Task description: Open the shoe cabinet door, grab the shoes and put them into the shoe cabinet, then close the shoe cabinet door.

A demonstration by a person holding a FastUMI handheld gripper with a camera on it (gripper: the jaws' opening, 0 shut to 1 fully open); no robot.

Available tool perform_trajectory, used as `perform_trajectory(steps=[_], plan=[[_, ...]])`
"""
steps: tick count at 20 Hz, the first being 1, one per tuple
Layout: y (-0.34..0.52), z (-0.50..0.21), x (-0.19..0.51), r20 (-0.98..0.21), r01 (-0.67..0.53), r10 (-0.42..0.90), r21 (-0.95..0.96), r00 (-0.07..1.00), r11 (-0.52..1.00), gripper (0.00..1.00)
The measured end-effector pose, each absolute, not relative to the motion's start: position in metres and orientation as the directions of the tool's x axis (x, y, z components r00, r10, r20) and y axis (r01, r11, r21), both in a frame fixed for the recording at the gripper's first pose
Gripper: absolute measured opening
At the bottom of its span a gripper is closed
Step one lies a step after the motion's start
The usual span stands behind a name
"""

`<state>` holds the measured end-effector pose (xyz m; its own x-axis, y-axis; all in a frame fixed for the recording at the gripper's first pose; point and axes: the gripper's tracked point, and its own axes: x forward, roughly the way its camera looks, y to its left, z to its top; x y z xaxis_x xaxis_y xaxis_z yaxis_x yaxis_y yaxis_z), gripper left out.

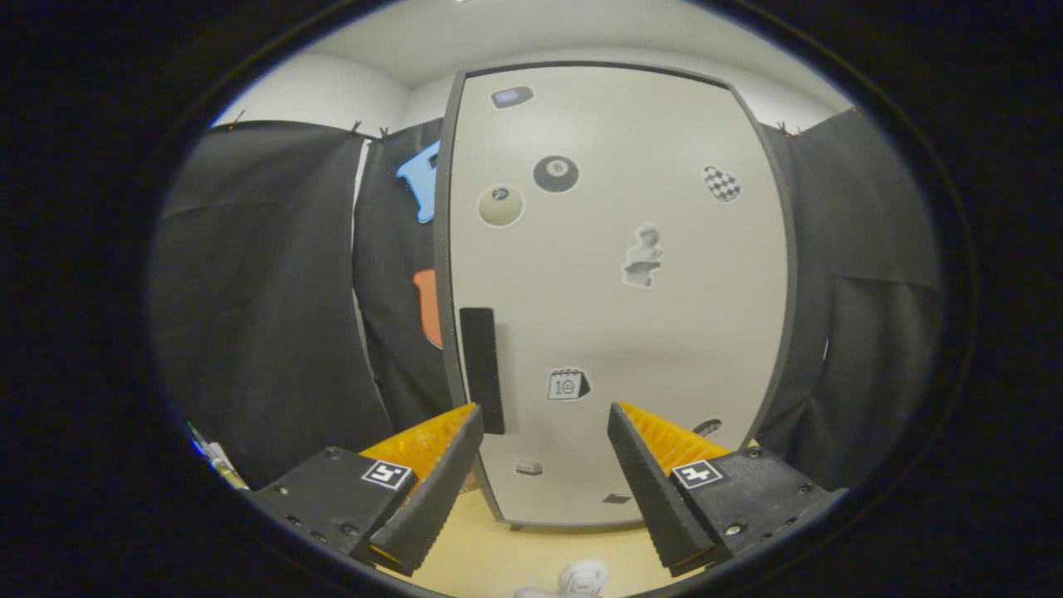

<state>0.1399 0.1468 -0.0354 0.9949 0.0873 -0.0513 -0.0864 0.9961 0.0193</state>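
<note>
The shoe cabinet [614, 291] is seen standing upright on a pale yellow floor [531, 556], directly ahead of the gripper [544, 465]. Its door [664, 332] is found closed, pale grey with a dark edge trim. A dark vertical handle strip [482, 370] is fixed near the door's left edge, just beyond the tip of the left finger.

The gripper's fingers [432, 490] are held wide apart, with nothing between them; the lower part of the door is framed in the gap.

Several stickers are noted on the door. A black billiard ball [555, 174] bears the numeral 8. A cream billiard ball [501, 204] sits just beside it; its numeral is too small to be read. A calendar sticker [567, 384] is marked 10. A checkered oval [722, 183], a grey bust figure [643, 256] and a small dark badge [511, 97] near the top are also recorded; no writing can be made out on these.

A square coded marker [388, 474] is fixed to each finger mount.

A white shoe [577, 579] is partly visible on the floor, below and between the fingers, apart from the cabinet.
</note>
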Motion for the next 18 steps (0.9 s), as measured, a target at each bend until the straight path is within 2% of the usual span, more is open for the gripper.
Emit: perform_trajectory(steps=[8,11,14,15,18], plan=[[0.182,-0.045,0.205,-0.078,-0.086,0.086,0.010,0.993,0.996,0.99],[0.185,-0.045,0.218,-0.069,-0.063,0.062,-0.007,0.996,0.998,0.96],[0.191,-0.051,0.225,-0.082,-0.069,0.070,0.011,0.994,0.998,0.84],[0.192,-0.054,0.228,-0.096,-0.074,0.076,0.022,0.992,0.997,0.77],[0.187,-0.057,0.234,-0.102,-0.055,0.059,0.040,0.993,0.998,0.68]])
